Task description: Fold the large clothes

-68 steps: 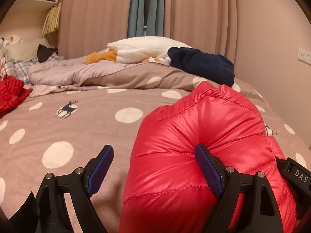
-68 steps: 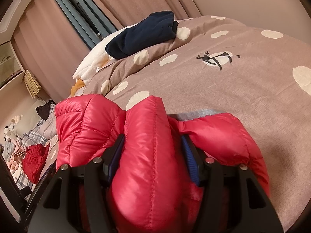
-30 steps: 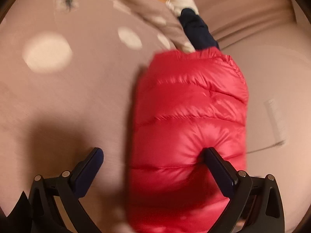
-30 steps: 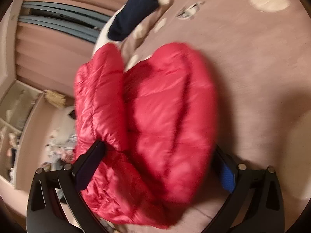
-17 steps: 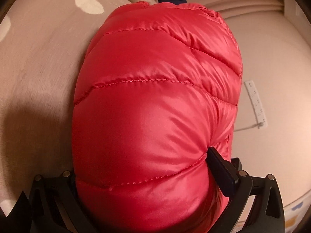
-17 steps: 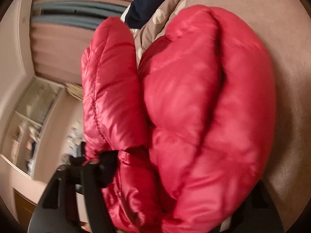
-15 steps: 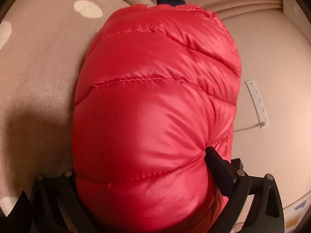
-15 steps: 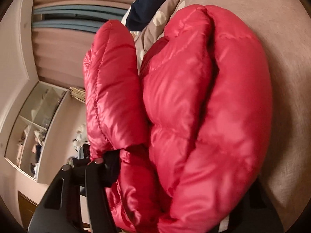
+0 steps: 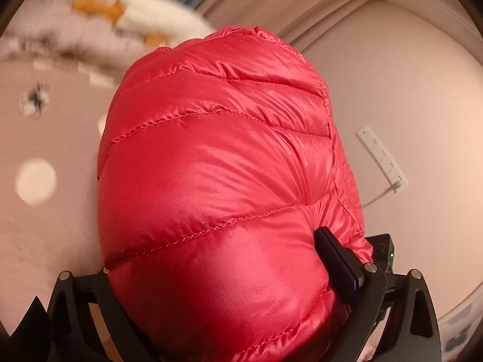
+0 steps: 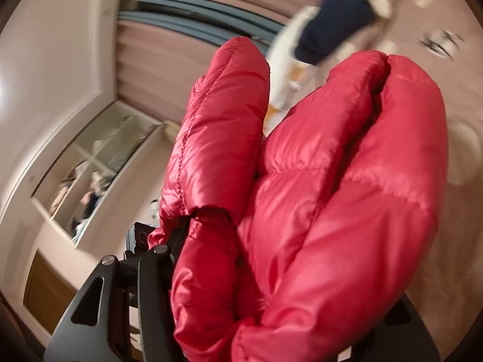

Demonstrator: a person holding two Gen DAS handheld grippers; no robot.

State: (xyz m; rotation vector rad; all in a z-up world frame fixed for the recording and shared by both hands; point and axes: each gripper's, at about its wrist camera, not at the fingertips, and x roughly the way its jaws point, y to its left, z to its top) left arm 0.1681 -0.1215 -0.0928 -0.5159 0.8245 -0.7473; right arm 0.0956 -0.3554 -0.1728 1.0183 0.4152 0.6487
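Note:
A folded red puffer jacket [image 9: 217, 181] fills the left wrist view, bulging between the wide-set fingers of my left gripper [image 9: 217, 268]. Only its right finger pad [image 9: 335, 259] shows, pressed into the jacket; the left pad is hidden under the fabric. In the right wrist view the same red jacket [image 10: 317, 199] sits as thick folded layers between the fingers of my right gripper [image 10: 280, 271], whose pads are hidden by the fabric. The bundle is lifted above the dotted bed cover [image 9: 36, 211].
A white pillow pile [image 9: 157, 21] and a navy garment [image 10: 335, 15] lie at the bed's far end. Pink curtains [image 10: 181, 69], a wall power strip [image 9: 380, 154] and a shelf niche [image 10: 99, 163] surround the bed.
Both grippers closed in around the folded jacket and lifted it off the bed. The views have swung upward toward the wall and curtains.

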